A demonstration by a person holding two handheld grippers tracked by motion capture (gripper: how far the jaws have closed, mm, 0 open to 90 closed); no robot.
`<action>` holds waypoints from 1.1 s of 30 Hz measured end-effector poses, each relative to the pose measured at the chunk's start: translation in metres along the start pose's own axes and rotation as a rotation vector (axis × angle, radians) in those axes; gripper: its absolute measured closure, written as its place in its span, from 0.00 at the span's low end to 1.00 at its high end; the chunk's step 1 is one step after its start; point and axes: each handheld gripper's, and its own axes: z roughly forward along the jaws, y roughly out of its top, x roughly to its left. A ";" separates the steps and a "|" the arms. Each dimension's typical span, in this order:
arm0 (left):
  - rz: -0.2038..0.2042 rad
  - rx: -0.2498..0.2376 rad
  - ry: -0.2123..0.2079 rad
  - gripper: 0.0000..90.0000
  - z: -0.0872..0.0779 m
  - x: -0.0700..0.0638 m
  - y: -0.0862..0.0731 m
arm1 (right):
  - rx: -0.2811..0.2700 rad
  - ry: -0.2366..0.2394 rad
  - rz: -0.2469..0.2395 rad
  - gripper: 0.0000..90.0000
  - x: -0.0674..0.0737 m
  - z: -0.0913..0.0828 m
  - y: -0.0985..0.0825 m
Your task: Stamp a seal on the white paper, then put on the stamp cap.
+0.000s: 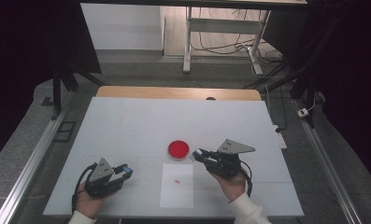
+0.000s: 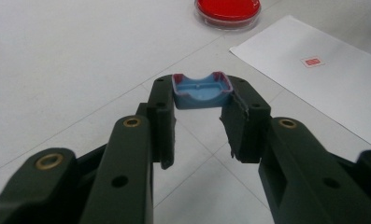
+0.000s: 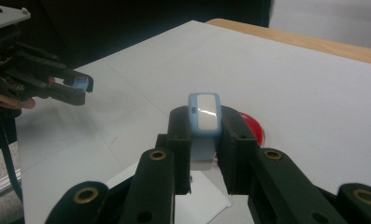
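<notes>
A: Start at the left gripper (image 2: 199, 119). What is it pinching?

B: Its own view shows a small light-blue plastic cap (image 2: 202, 90) with red-stained rims, hollow side up, pressed between the two jaw tips. The cap's long axis runs across from jaw to jaw, and its open face looks up at the camera. From the high view that hollow can't be made out; there it is a blue speck at the tip of the left gripper (image 1: 125, 171), at about 8 o'clock on the white tabletop (image 1: 127, 126).

A: And the right gripper (image 3: 204, 130)?

B: Clamped on a light-blue rectangular stamp body (image 3: 204, 114) with a pale glossy end face. Its long axis runs along the jaws, that end face pointing away from the hand. The high view puts it at the tip of the right gripper (image 1: 199, 154), pointing toward 9 o'clock.

A: What lies beyond?

B: A round red ink pad in a clear dish (image 1: 179, 149) just beside the stamp body at 9 o'clock, near the tabletop's centre. A white paper sheet (image 1: 177, 185) with a small red mark (image 2: 312, 61) lies at 6 o'clock; the left gripper view shows the mark as a small square imprint.
</notes>
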 end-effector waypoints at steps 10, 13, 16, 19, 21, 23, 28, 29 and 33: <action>0.003 -0.001 -0.002 0.72 0.000 0.000 0.001 | -0.003 -0.006 -0.002 0.84 0.001 0.000 0.000; 0.003 -0.003 -0.002 0.72 0.000 -0.001 0.001 | -0.002 -0.004 -0.005 0.84 0.002 0.001 0.000; 0.003 -0.002 -0.004 0.72 0.001 -0.001 0.001 | -0.003 -0.003 -0.008 0.84 0.002 0.001 0.000; 0.004 -0.003 -0.004 0.72 0.001 -0.002 0.002 | 0.001 -0.001 -0.009 0.84 0.003 0.002 0.000; 0.006 -0.005 -0.004 0.72 0.002 -0.003 0.003 | 0.002 0.000 -0.010 0.84 0.004 0.002 0.000; 0.007 -0.003 -0.009 0.72 0.003 -0.004 0.004 | 0.003 0.000 -0.012 0.84 0.004 0.002 0.000; 0.020 -0.004 -0.019 0.72 0.007 -0.008 0.008 | 0.004 0.001 -0.013 0.84 0.005 0.003 -0.001; 0.023 -0.004 -0.019 0.72 0.008 -0.009 0.008 | 0.001 0.001 -0.011 0.84 0.005 0.004 -0.001; 0.025 -0.006 -0.022 0.72 0.011 -0.011 0.011 | 0.001 0.003 -0.012 0.84 0.007 0.003 0.000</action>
